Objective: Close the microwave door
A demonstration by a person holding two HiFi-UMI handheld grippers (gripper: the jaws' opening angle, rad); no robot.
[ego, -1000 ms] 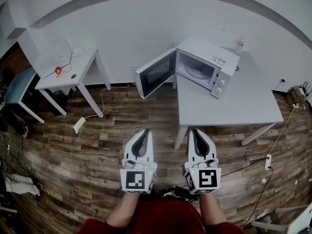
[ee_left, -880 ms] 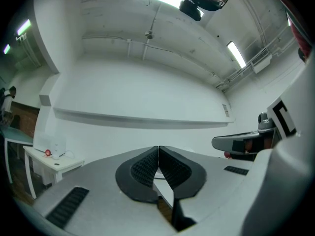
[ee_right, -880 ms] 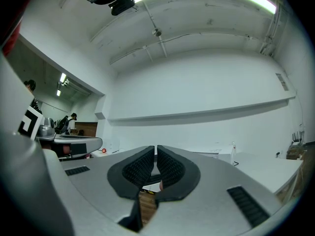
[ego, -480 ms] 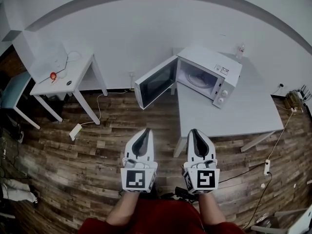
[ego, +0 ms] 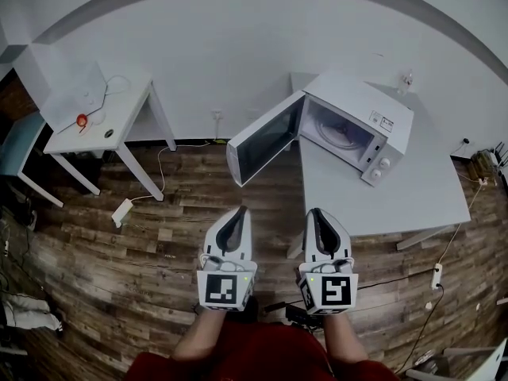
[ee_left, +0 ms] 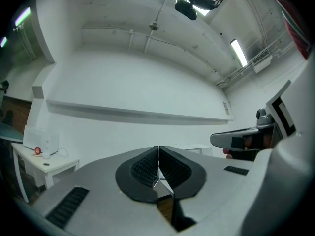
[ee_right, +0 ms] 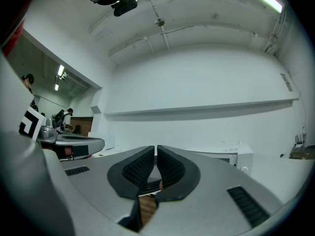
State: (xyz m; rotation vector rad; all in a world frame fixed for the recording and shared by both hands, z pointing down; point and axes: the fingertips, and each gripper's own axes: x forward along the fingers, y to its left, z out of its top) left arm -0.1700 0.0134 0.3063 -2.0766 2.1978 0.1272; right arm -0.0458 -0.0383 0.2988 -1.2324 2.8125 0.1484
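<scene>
The microwave [ego: 361,125] stands on the far left corner of a grey table [ego: 397,197], near the white wall [ego: 238,46]; its door [ego: 266,141] hangs wide open, swung out to the left past the table's edge, dark window facing the person; the white cavity shows inside. The left gripper [ego: 240,210] and right gripper [ego: 313,211] sit side by side over the wood floor [ego: 119,244], both pointing toward the microwave and well apart from the door; neither touches anything. The left gripper's jaws are pressed together with nothing between them; the right gripper's jaws are likewise closed and empty; in the right gripper view the microwave shows just right of the tips. A white side table [ego: 119,121] stands at the far left with a small red thing [ego: 81,120] on it.
</scene>
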